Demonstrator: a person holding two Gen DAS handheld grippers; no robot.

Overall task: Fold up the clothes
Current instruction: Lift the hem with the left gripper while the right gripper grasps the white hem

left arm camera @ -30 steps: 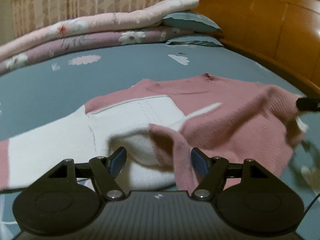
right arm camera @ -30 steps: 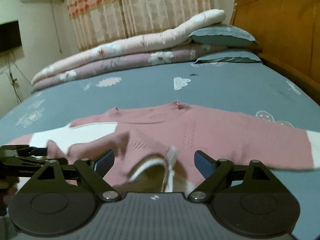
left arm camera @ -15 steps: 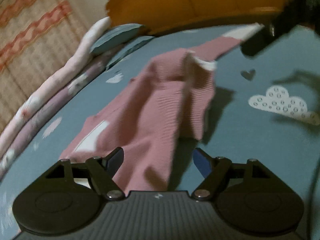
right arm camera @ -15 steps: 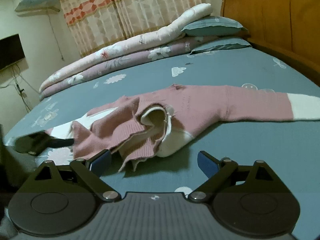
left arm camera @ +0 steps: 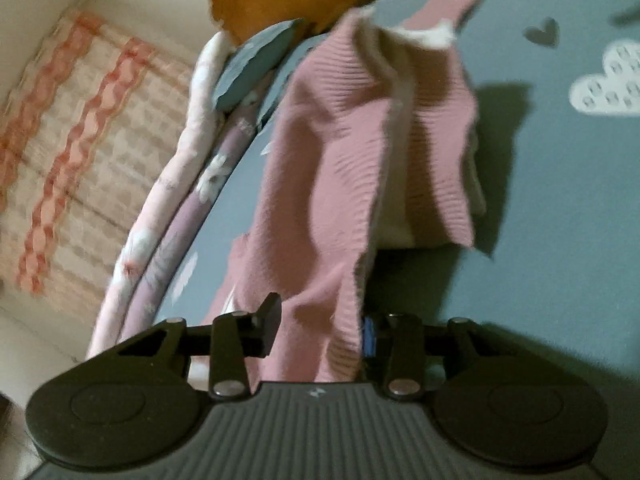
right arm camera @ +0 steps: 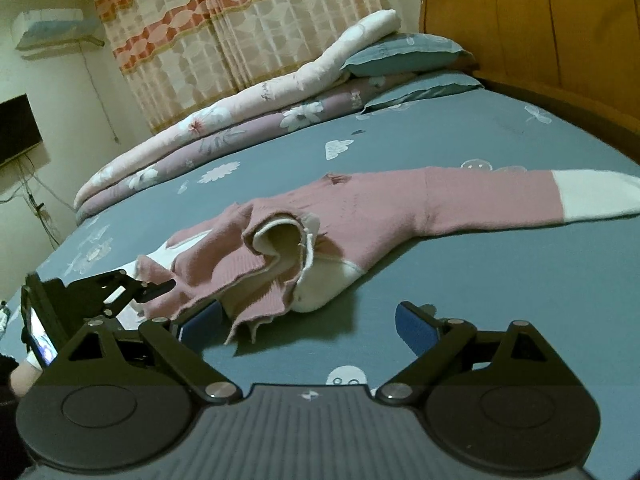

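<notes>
A pink and white knit sweater [right arm camera: 360,208] lies bunched on the blue bed sheet [right arm camera: 500,280], one sleeve stretched out to the right. In the left wrist view the sweater [left arm camera: 340,152] rises from between the fingers, and my left gripper [left arm camera: 319,328] is shut on a pink fold of it. The right wrist view shows that left gripper [right arm camera: 156,286] pinching the sweater's near left edge. My right gripper [right arm camera: 308,324] stands open just in front of the bunched hem, with nothing between its fingers; its left pad [right arm camera: 200,318] sits beside the fabric.
Folded floral quilts [right arm camera: 240,120] and blue pillows [right arm camera: 400,52] line the bed's far side. A wooden headboard [right arm camera: 540,32] stands on the right. Patterned curtains [right arm camera: 240,20] hang behind, a dark screen [right arm camera: 16,128] is on the left wall. Bare sheet [left arm camera: 560,240] lies right of the sweater.
My left gripper has closed on the pink fabric and rolled sideways, lifting it. The right gripper has drawn back from the sweater and stayed open.
</notes>
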